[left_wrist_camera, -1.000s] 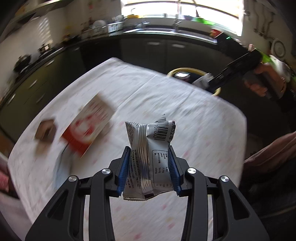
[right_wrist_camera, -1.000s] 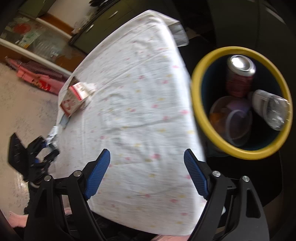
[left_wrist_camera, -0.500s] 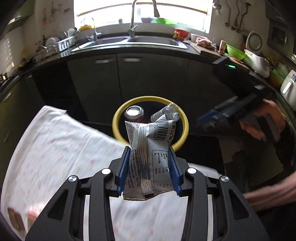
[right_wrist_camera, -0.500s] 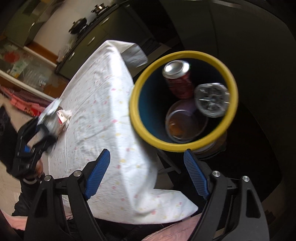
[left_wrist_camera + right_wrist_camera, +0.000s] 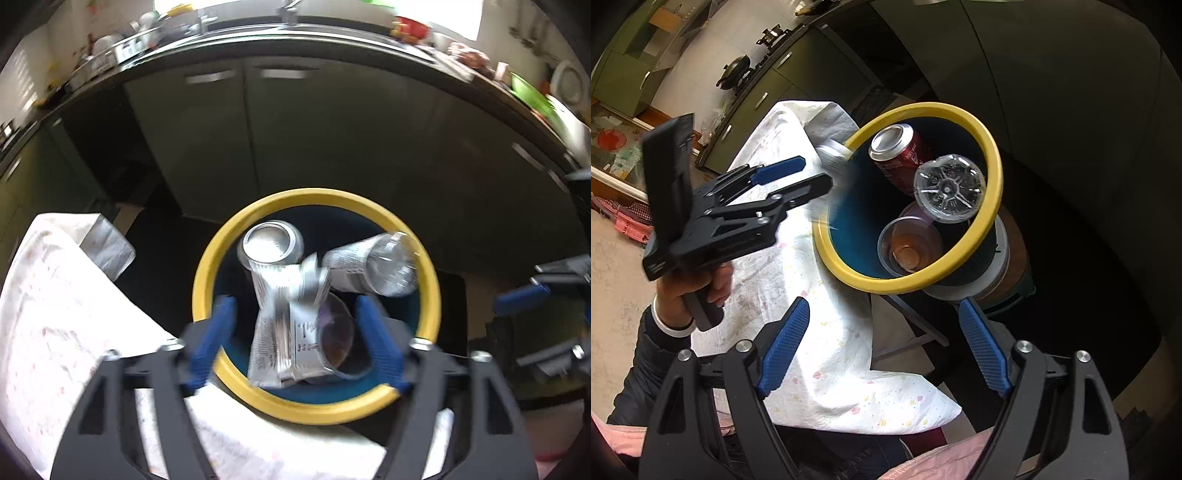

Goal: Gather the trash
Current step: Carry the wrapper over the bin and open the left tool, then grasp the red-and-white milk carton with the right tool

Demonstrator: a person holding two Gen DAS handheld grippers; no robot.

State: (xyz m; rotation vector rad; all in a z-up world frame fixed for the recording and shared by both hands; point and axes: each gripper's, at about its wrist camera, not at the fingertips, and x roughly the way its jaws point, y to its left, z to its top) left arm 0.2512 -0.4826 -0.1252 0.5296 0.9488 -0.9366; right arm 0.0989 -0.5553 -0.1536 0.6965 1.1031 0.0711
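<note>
My left gripper hangs over the yellow-rimmed bin with its jaws opening. The silver snack wrapper is loose between the blue pads, touching neither, above the bin's mouth. Inside the bin lie a red drink can, a clear plastic bottle and a clear cup. In the right wrist view the left gripper is at the bin's left rim, with the wrapper a silver blur beside it. My right gripper is open and holds nothing, nearer than the bin.
The table with its white flowered cloth ends right against the bin. The bin rests on a round brown stool. Dark cabinets and a sink counter run behind. A hand grips the left tool's handle.
The left gripper swung from over the table to above the bin, then spread its jaws and let go of the wrapper. The right gripper turned so the bin sits nearer the middle of its view.
</note>
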